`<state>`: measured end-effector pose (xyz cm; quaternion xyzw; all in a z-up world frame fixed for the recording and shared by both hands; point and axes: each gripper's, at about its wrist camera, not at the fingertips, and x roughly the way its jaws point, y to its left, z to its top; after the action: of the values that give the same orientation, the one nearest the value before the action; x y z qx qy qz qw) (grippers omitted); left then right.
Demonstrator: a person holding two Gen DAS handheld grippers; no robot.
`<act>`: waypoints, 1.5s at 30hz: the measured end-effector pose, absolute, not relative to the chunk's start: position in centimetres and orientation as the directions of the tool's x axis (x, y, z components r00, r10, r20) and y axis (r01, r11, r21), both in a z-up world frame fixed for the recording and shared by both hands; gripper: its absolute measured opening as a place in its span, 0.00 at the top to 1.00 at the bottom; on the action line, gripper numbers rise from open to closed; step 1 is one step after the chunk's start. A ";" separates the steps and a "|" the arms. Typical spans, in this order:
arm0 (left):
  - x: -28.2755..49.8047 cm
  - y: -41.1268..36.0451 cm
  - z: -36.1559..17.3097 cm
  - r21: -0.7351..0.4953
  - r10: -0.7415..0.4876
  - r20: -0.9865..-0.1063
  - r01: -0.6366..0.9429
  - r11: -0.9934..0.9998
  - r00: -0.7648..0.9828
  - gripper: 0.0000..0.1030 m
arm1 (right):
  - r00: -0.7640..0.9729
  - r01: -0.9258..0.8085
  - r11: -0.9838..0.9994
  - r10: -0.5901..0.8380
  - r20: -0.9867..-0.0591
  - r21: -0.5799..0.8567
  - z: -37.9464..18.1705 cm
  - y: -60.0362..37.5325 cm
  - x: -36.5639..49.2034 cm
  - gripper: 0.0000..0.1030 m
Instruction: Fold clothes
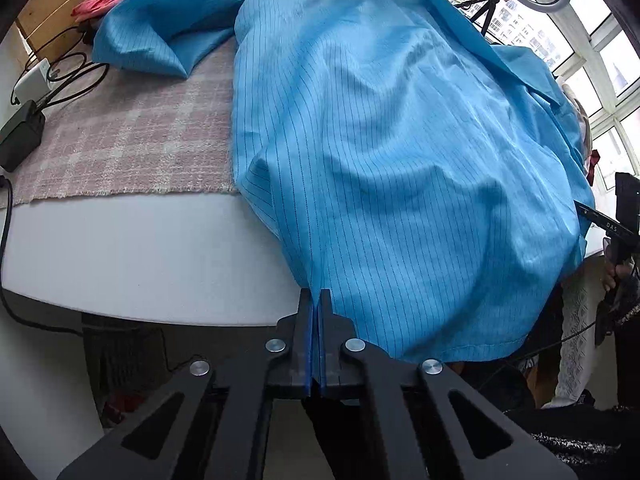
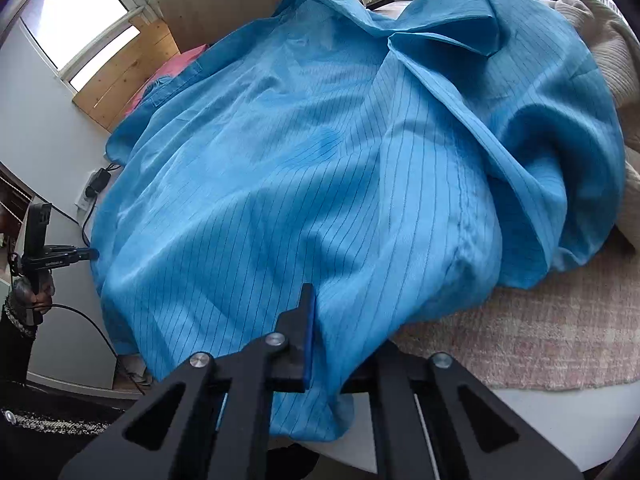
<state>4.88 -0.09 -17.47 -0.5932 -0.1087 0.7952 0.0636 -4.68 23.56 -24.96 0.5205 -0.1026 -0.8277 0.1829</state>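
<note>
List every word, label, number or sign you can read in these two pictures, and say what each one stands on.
"DAS": white letters on the black bar of the right gripper, seen at the right edge of the left wrist view.
White print on the body of the left gripper, seen in the right wrist view: too small and blurred to read.
The blue striped garment shows no readable label or print.
</note>
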 end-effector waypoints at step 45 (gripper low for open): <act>-19.7 -9.2 -16.4 0.365 -0.280 -0.891 -0.196 -0.910 -0.358 0.99 | -0.271 0.286 -0.924 -0.331 -0.904 0.253 -20.5 10.0 -25.8 0.74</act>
<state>-19.74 -9.20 -16.38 -0.5659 0.2105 0.7967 -0.0264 -25.83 10.01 -20.54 0.5720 -0.0199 -0.7969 0.1934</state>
